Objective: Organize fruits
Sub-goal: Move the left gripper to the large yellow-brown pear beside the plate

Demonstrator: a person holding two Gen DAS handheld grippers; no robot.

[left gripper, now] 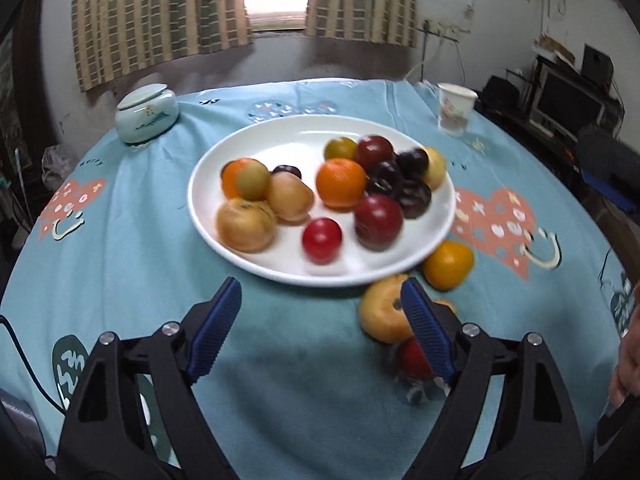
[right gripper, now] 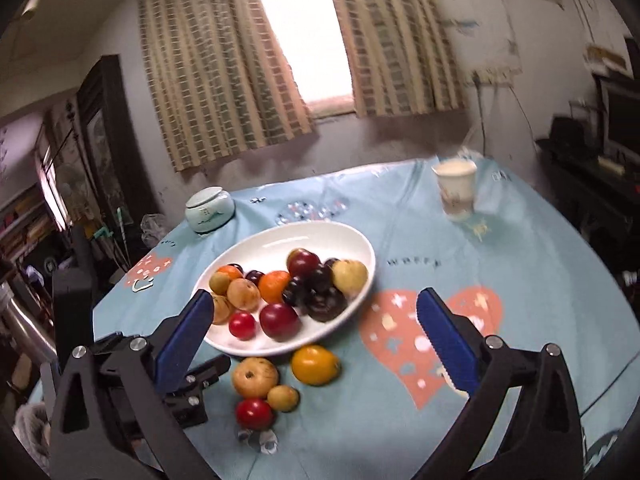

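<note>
A white plate holds several fruits: oranges, dark plums, red plums, tan pears. On the cloth by its near rim lie a yellow-orange fruit, a tan pear, a small tan fruit and a red fruit. My left gripper is open and empty, its right finger in front of the pear. My right gripper is open and empty, above the loose fruits.
A lidded pale green jar stands at the back left. A paper cup stands at the back right. The round table has a light blue cloth. Dark furniture stands to the right.
</note>
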